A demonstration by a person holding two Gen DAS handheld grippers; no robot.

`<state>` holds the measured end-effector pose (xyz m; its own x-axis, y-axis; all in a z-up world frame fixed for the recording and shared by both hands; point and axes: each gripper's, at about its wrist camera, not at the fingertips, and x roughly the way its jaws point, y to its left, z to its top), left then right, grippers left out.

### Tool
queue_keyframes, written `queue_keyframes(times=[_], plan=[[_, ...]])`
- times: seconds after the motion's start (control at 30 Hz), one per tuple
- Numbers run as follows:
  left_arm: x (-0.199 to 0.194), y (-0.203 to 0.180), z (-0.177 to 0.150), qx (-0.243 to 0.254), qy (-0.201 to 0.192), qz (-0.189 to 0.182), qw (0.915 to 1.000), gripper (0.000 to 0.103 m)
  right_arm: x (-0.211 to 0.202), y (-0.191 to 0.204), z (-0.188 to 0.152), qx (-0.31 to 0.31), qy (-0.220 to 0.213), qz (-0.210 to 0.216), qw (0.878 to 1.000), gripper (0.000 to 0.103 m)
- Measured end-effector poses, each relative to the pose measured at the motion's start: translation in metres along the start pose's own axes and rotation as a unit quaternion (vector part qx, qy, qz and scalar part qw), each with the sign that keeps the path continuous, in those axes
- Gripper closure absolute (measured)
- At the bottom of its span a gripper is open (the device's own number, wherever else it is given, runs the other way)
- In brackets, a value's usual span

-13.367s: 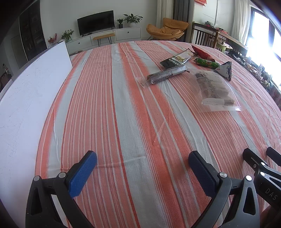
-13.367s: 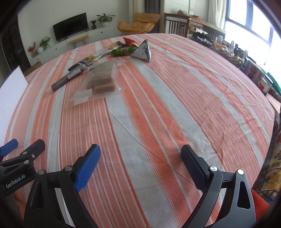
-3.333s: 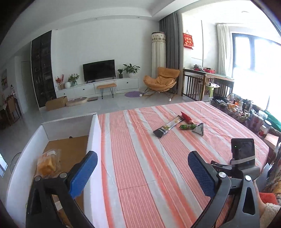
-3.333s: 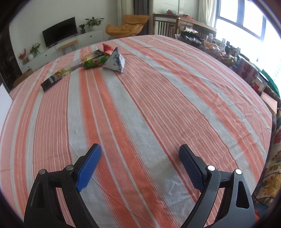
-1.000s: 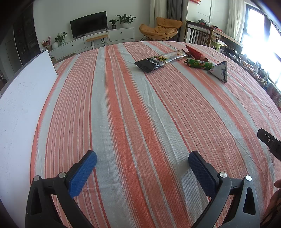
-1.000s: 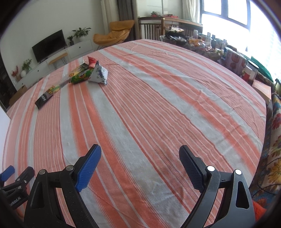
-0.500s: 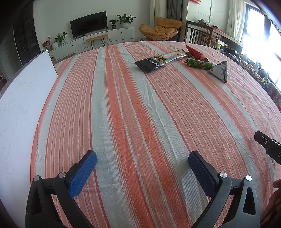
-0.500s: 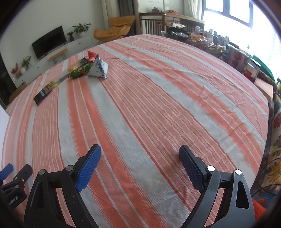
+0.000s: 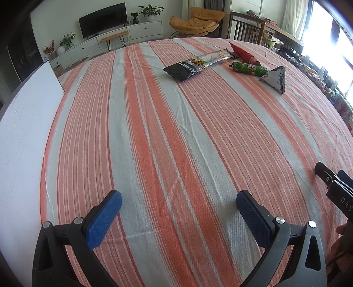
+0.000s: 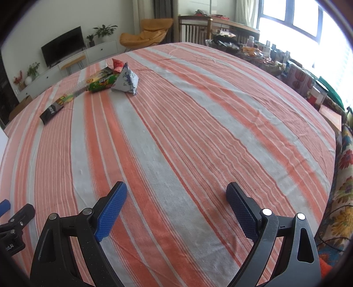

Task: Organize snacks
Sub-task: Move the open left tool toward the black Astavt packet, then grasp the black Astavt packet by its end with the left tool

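The desk [image 9: 176,132] is covered by an orange-and-grey striped cloth, in a living room with a television [image 9: 102,16] and an orange chair [image 9: 196,18]. Four snacks are grouped at the far side: a long black packet [image 9: 196,64], a red packet [image 9: 242,54], a green sausage [image 9: 249,68] and a triangular pouch [image 9: 275,79]. A white panel [image 9: 24,123] borders the left edge. The left gripper [image 9: 178,207] and right gripper [image 10: 176,196] are held with fingers spread, empty, over bare cloth near the front edge.
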<state>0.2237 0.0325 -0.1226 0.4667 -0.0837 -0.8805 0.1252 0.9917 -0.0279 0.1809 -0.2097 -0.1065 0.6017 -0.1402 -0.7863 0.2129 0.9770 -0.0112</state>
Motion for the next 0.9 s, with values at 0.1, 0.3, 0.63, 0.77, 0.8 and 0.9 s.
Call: queue_keyframes(times=[0.1, 0.3, 0.63, 0.77, 0.8, 0.9], plan=[[-0.007, 0.003, 0.034, 0.000, -0.009, -0.010, 0.9999, 0.001, 0.000, 0.000, 0.000, 0.000, 0.000, 0.000, 1.000, 0.009], [0.016, -0.002, 0.134, 0.043, 0.002, -0.009, 0.9990, 0.001, 0.000, 0.000, 0.000, -0.001, -0.001, 0.000, 1.000, 0.009], [0.100, -0.018, 0.193, 0.086, 0.011, 0.004, 0.9962, 0.005, 0.001, 0.002, 0.002, -0.007, -0.003, 0.005, 1.000, 0.009], [0.089, 0.001, 0.193, 0.030, -0.015, -0.043, 0.9985, 0.063, 0.001, 0.003, 0.002, -0.009, -0.003, 0.006, 1.000, 0.009], [0.086, 0.003, 0.191, 0.025, -0.014, -0.048, 0.9984, 0.074, 0.002, 0.003, 0.002, -0.009, -0.002, 0.006, 1.000, 0.009], [0.067, 0.011, 0.169, -0.002, -0.021, -0.040, 0.9990, 0.080, 0.002, 0.003, 0.003, -0.009, -0.002, 0.006, 1.000, 0.008]])
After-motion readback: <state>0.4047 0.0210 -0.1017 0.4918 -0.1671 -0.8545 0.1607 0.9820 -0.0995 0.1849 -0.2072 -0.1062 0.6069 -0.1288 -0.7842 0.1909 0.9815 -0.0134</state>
